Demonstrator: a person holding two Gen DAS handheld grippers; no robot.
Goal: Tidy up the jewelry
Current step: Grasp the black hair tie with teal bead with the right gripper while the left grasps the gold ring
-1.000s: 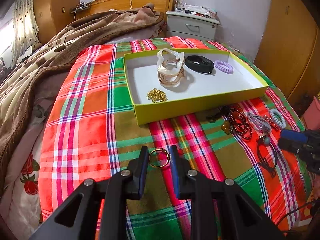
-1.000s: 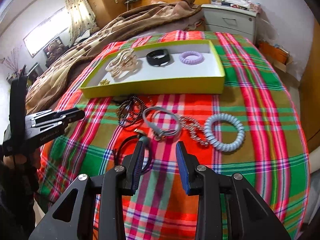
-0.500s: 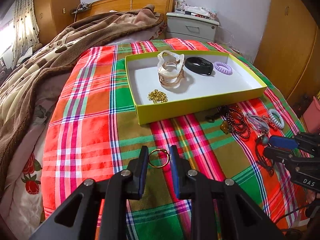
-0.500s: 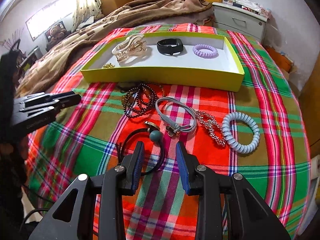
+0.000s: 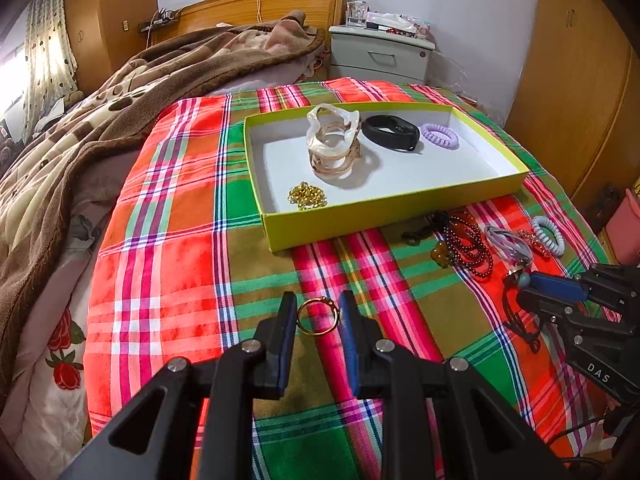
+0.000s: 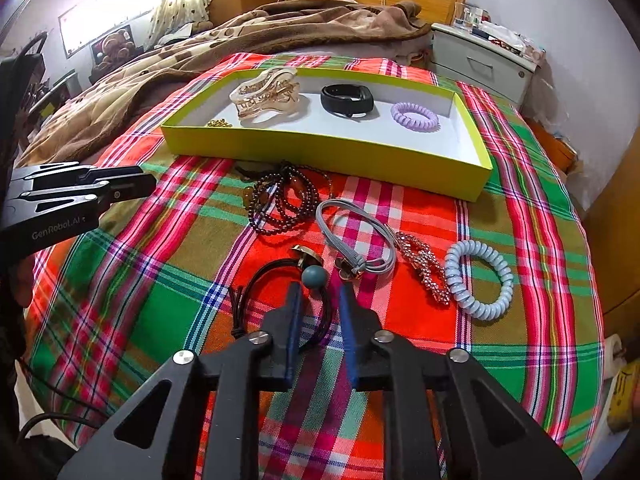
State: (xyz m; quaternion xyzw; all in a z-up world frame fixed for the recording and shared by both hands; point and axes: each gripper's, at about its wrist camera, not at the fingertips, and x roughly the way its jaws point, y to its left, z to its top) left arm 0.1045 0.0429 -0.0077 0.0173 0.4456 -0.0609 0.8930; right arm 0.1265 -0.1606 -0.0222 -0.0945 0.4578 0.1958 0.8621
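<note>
My left gripper (image 5: 318,312) is shut on a gold ring (image 5: 318,316), held above the plaid cloth in front of the yellow-green box (image 5: 392,212). The box holds a clear hair claw (image 5: 334,144), a black band (image 5: 390,132), a purple coil tie (image 5: 439,136) and a gold chain (image 5: 307,195). My right gripper (image 6: 320,300) is open just above a black hair tie with a teal bead (image 6: 314,277); the bead sits at the fingertips. The dark bead bracelet (image 6: 282,200), grey tie (image 6: 356,236), rhinestone clip (image 6: 424,266) and pale blue coil tie (image 6: 478,278) lie beyond it.
A brown blanket (image 5: 100,120) is bunched on the bed's left side. A white nightstand (image 5: 380,54) stands past the bed's far end. Wooden wardrobes (image 5: 580,80) line the right. The left gripper shows at the left edge of the right wrist view (image 6: 72,196).
My right gripper has moved forward and down to the black hair tie, so the teal bead now sits between its fingertips. My left gripper has kept the ring almost in place.
</note>
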